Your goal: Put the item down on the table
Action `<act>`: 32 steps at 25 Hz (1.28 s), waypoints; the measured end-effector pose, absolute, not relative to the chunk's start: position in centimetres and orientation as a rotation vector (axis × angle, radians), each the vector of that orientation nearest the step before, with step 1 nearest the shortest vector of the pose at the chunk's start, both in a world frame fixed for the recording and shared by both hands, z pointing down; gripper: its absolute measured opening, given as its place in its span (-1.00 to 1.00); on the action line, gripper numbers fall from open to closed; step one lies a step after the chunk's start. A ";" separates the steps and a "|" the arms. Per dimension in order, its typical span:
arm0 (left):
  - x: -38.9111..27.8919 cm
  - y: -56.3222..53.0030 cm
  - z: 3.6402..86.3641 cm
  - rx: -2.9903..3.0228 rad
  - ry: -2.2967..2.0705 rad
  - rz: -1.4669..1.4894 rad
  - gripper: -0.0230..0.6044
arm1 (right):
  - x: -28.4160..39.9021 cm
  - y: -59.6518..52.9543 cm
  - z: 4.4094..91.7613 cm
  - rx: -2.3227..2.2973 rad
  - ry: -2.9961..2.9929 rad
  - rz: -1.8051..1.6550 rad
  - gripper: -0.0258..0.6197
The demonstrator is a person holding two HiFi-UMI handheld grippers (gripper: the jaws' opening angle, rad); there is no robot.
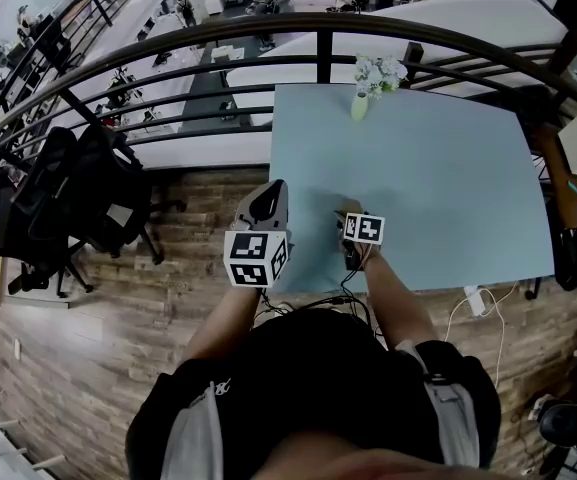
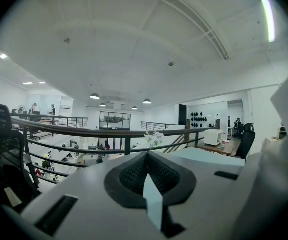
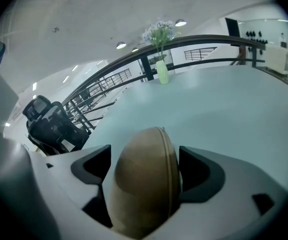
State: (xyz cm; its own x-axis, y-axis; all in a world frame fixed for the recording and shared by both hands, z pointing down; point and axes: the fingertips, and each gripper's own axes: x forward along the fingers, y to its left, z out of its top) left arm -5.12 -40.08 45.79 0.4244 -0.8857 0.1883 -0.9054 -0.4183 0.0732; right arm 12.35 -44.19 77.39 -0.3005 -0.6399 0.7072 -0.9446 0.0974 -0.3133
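I am holding my right gripper (image 3: 146, 170) tilted down over the near part of the pale blue surface (image 1: 438, 168). Its jaws are standing wide apart, released. The item (image 3: 144, 184), a tan, rounded, egg-like thing with a seam running along it, is sitting between them. A dark gap is showing on its left side, while its right side is lying right against the other pad. Neither view is showing me whether its underside is already resting on the surface.

To do this well, I am judging that I should make sure it is bearing on the surface, keep the jaws wide and draw straight back along my own line. Dragging the near pad across something this round could set it rolling.

My left gripper (image 2: 146, 156) is hanging off to the side near the surface's edge, jaws clenched together on nothing.

Counting: I am seeing one item, two grippers, one surface and one vase of white flowers (image 1: 360, 103), which is standing at the far edge, well apart from the item.
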 end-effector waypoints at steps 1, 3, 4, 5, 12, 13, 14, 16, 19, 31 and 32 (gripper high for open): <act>-5.0 -40.1 45.8 2.510 -1.591 0.180 -0.88 | 12.7 -44.3 77.1 1.573 -1.987 1.042 0.35; -4.8 -40.1 45.8 2.513 -1.586 0.179 -0.88 | 13.5 -44.5 76.4 1.609 -1.993 1.011 0.36; -4.7 -40.2 45.7 2.516 -1.583 0.178 -0.88 | 13.8 -44.6 75.9 1.624 -2.001 0.991 0.36; -4.6 -40.2 45.7 2.518 -1.581 0.175 -0.88 | 14.1 -44.8 75.3 1.638 -2.013 0.968 0.36; -3.7 -40.3 45.2 2.540 -1.562 0.157 -0.88 | 15.0 -46.0 66.7 1.777 -2.187 0.800 0.04; -3.5 -40.4 45.2 2.542 -1.559 0.154 -0.88 | 15.1 -46.2 64.9 1.807 -2.220 0.766 -0.02; -3.4 -40.4 45.1 2.545 -1.556 0.152 -0.88 | 15.3 -46.3 63.0 1.839 -2.253 0.721 -0.08; -3.1 -40.4 45.0 2.551 -1.548 0.147 -0.88 | 15.7 -46.2 59.0 1.911 -2.307 0.598 -0.34; -2.9 -40.4 44.9 2.557 -1.540 0.138 -0.88 | 16.0 -45.5 53.1 2.007 -2.371 0.397 -0.67; -1.8 -40.4 44.4 2.586 -1.510 0.107 -0.88 | 16.8 -38.6 39.3 2.191 -2.524 -0.049 -0.92; -1.7 -40.3 44.4 2.588 -1.508 0.106 -0.88 | 16.9 -38.4 39.1 2.194 -2.518 -0.048 -0.92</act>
State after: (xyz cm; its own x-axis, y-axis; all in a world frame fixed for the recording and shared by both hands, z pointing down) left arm -1.68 -40.31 44.42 0.4941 -0.8592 0.1330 -0.8693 -0.4861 0.0893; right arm 16.92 -38.37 39.14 -0.1257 -0.9778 -0.1679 -0.9835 0.1450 -0.1082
